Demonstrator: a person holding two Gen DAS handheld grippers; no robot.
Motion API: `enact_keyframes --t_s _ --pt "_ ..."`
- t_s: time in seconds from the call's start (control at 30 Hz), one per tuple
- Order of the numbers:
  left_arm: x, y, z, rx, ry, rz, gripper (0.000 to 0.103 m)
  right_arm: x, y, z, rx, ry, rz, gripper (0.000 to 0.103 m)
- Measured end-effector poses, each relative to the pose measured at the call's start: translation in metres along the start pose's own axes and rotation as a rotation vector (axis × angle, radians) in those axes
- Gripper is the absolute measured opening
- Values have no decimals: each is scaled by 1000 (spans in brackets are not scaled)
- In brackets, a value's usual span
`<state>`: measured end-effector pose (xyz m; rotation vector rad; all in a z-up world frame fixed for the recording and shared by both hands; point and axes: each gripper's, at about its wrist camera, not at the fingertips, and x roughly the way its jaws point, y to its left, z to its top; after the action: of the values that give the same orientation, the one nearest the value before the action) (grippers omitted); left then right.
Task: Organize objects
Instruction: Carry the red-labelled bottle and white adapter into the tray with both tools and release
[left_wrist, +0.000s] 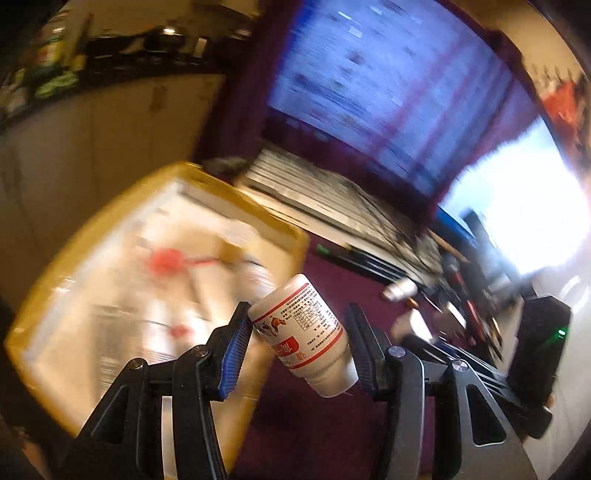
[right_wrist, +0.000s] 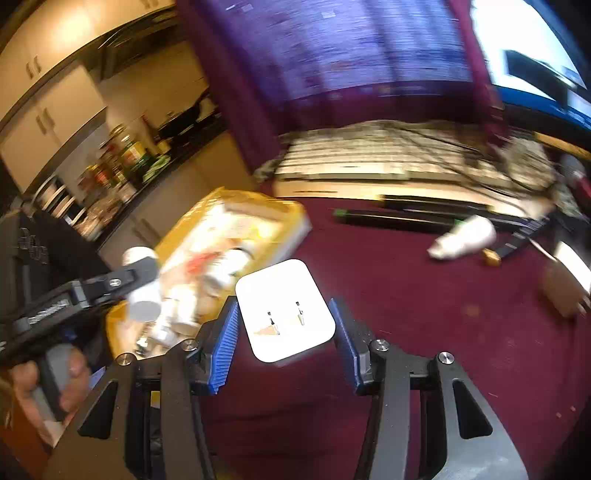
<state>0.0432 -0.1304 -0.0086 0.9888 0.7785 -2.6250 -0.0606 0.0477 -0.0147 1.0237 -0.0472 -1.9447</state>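
My left gripper (left_wrist: 297, 341) is shut on a small white bottle (left_wrist: 303, 332) with a red-striped label, tilted, held just right of a yellow bin (left_wrist: 236, 192) full of blurred items. The same bottle (right_wrist: 142, 288) and left gripper (right_wrist: 142, 273) show in the right wrist view over the yellow bin (right_wrist: 284, 210). My right gripper (right_wrist: 284, 325) is shut on a white square plug adapter (right_wrist: 284, 310) with two prongs facing the camera, above the dark red tablecloth, right of the bin.
A white bottle (right_wrist: 465, 238) lies on its side on the red cloth (right_wrist: 424, 314), with a small brown piece (right_wrist: 491, 256) beside it. A long black bar (right_wrist: 395, 218) lies in front of a stack of boards (right_wrist: 369, 158). Kitchen cabinets (right_wrist: 55, 110) stand at left.
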Motion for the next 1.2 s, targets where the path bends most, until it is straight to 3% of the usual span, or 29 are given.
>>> enact_keyframes --t_s 0.17,0.4,0.93,1.07,1.13,1.2 --pt "4 44 3 -105 -14 40 45 23 31 8 -43 34 21 47" --pt "6 68 2 -152 -10 60 45 43 50 17 -67 62 26 47" --pt "15 98 0 -181 16 128 46 106 80 40 -147 98 -79 48" --pt "13 96 -1 -133 -2 148 46 110 76 43 -108 81 0 51" --pt "12 90 -3 -83 -25 166 50 104 75 43 -88 55 27 59" --pt "8 90 -5 -73 -63 176 76 92 74 42 -84 31 15 65"
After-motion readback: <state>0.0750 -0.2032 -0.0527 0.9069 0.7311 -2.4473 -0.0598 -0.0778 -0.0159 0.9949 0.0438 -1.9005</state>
